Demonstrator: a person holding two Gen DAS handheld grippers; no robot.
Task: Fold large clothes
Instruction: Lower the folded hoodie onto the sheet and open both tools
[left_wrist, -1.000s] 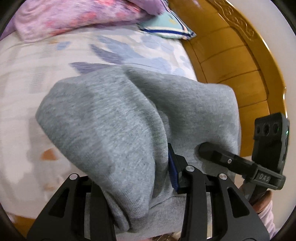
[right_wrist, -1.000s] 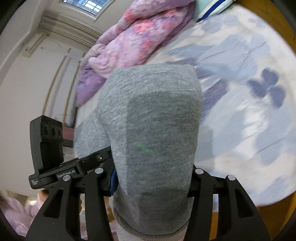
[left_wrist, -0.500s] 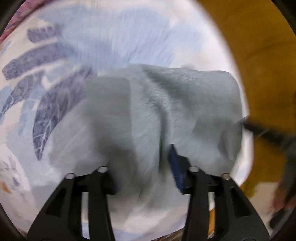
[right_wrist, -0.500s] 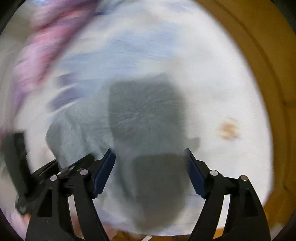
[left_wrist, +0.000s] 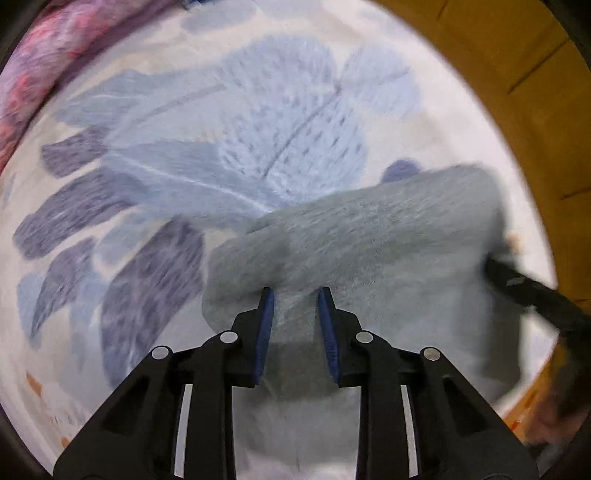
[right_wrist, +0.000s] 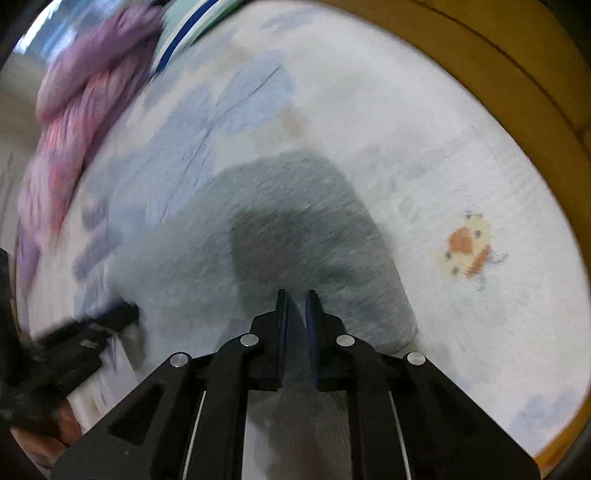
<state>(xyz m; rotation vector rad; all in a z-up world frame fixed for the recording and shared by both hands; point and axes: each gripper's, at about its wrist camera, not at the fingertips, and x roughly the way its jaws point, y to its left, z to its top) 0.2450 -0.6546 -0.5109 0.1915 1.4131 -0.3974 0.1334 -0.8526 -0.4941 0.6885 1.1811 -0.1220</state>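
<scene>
On the floral bedsheet (left_wrist: 155, 177), spread with blue and violet leaf prints, lies a folded grey garment (left_wrist: 388, 236), bunched into a thick pad near the wooden bed frame (left_wrist: 524, 85); seen blurred in both views. Left gripper (left_wrist: 294, 295) parted by a modest gap, blue pads straddling the near edge of the grey cloth; cannot tell whether pinching or merely touching. Right gripper (right_wrist: 295, 295) drawn almost closed, only a thin sliver between its pads, grey fabric (right_wrist: 288, 221) running up between them and apparently nipped. Off to the right in the left view, the other tool's dark body pressed against the garment's far side. Beyond, a pink quilt (right_wrist: 74, 122) heaped at the sheet's edge; beside it a striped pillow (right_wrist: 184, 33).
</scene>
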